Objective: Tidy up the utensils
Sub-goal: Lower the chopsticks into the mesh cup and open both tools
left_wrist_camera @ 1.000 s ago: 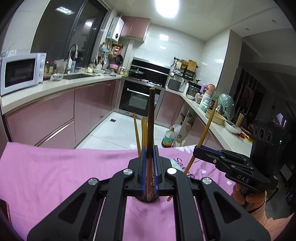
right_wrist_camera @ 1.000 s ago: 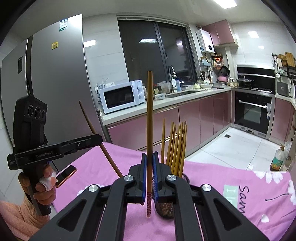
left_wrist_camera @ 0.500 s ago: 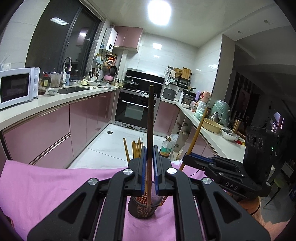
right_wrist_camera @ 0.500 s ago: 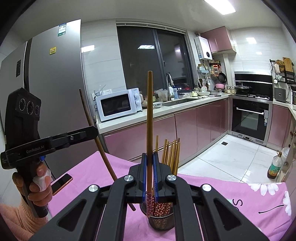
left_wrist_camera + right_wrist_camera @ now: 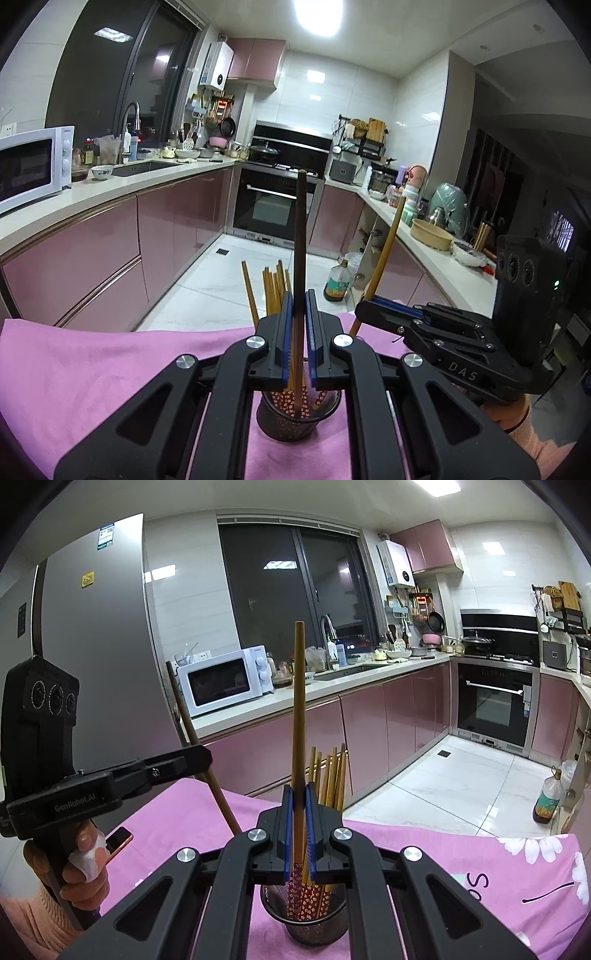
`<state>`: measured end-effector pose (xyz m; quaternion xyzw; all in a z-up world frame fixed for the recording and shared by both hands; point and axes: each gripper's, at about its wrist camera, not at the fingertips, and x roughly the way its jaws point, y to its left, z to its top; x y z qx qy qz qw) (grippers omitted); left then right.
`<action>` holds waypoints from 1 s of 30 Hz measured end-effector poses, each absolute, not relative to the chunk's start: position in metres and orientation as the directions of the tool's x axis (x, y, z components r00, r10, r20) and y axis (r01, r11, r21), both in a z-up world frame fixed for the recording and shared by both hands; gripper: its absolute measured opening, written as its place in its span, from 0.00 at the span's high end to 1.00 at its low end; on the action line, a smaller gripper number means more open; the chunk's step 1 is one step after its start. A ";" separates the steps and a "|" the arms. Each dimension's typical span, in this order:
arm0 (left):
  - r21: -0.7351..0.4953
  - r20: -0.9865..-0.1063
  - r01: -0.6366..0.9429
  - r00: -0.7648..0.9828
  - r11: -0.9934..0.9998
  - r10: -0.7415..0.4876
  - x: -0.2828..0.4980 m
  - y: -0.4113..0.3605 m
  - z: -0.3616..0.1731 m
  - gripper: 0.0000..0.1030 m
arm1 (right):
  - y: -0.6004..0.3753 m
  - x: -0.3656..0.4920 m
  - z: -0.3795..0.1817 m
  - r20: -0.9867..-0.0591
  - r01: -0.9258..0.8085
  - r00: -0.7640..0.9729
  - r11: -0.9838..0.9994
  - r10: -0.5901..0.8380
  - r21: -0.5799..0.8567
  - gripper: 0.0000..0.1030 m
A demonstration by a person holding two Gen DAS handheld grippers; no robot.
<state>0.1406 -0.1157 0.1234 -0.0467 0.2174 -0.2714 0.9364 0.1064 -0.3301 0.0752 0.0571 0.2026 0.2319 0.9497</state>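
Chopsticks [image 5: 273,291] are mostly sitting in the holder [image 5: 295,417]; each tool, left [image 5: 298,332] and right [image 5: 299,823], is clamping one more chopstick above it.

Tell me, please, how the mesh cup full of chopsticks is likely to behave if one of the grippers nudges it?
The cup looks narrow, and its chopsticks stand well above the rim, so it probably tips easily. It sits on soft pink cloth, so it would likely catch rather than slide. The mesh wall suggests it is light.

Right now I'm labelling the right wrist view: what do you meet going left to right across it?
Left hand-held gripper → phone → microwave → held chopstick → oven → oil bottle.
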 end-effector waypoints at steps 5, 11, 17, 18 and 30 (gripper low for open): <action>-0.200 -0.412 0.488 0.745 0.849 -0.525 0.153 -0.123 0.108 0.93 | -0.325 0.109 0.070 -0.380 -0.407 0.810 0.895 0.446 0.183 0.95; -0.189 -0.452 0.483 0.730 0.855 -0.513 0.164 -0.133 0.087 0.93 | -0.319 0.115 0.061 -0.414 -0.398 0.799 0.900 0.436 0.180 0.95; -0.193 -0.478 0.483 0.714 0.854 -0.512 0.177 -0.135 0.074 0.93 | -0.317 0.120 0.055 -0.437 -0.392 0.790 0.902 0.431 0.181 0.95; -0.193 -0.481 0.482 0.712 0.854 -0.511 0.177 -0.136 0.072 0.93 | -0.317 0.120 0.054 -0.440 -0.392 0.788 0.902 0.431 0.181 0.95; -0.186 -0.495 0.481 0.707 0.857 -0.504 0.186 -0.143 0.063 0.93 | -0.318 0.125 0.046 -0.470 -0.387 0.775 0.905 0.423 0.178 0.95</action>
